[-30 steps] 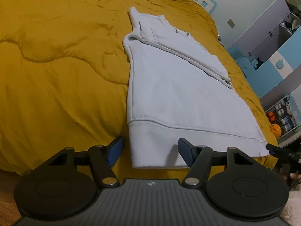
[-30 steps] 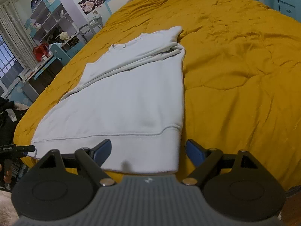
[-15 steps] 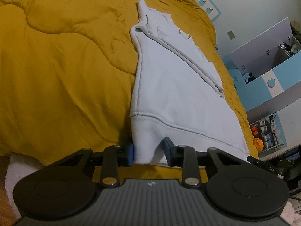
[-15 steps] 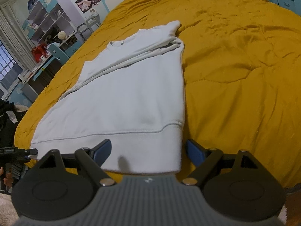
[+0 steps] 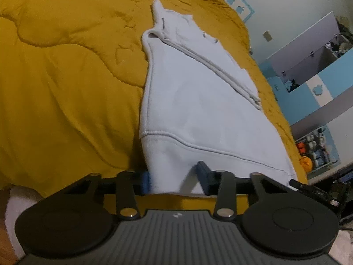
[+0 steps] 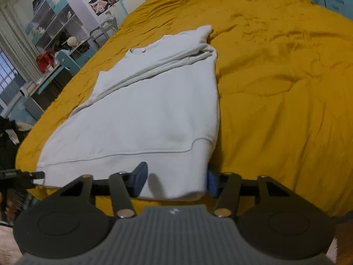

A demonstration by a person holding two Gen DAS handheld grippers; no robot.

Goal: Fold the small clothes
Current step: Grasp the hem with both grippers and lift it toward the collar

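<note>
Seen from the left wrist camera, a white sweatshirt (image 5: 198,110) lies flat on a mustard-yellow quilted bed (image 5: 66,88), its sleeves folded across the chest and its ribbed hem hanging toward the near edge of the mattress. The left gripper (image 5: 174,177) sits at the hem's left corner, its blue-padded fingers (image 5: 145,180) partly closed around a bunched fold of the hem; the left pad presses against the cloth, the right pad stands just beside the raised fold, and whether both pads bite cannot be told for certain. A blue-and-white cabinet (image 5: 320,70) stands beyond the bed's far side. From the right wrist camera, the same sweatshirt (image 6: 150,110) stretches away across the bed (image 6: 275,88), collar toward the far end. The right gripper (image 6: 176,182) has just been closing on the hem's right corner, and the cloth lies between its fingers (image 6: 213,183); the right pad touches the garment's edge, the left pad rests against the hem, the jaws about half shut. Shelves (image 6: 55,28) and a desk line the wall at left.
</note>
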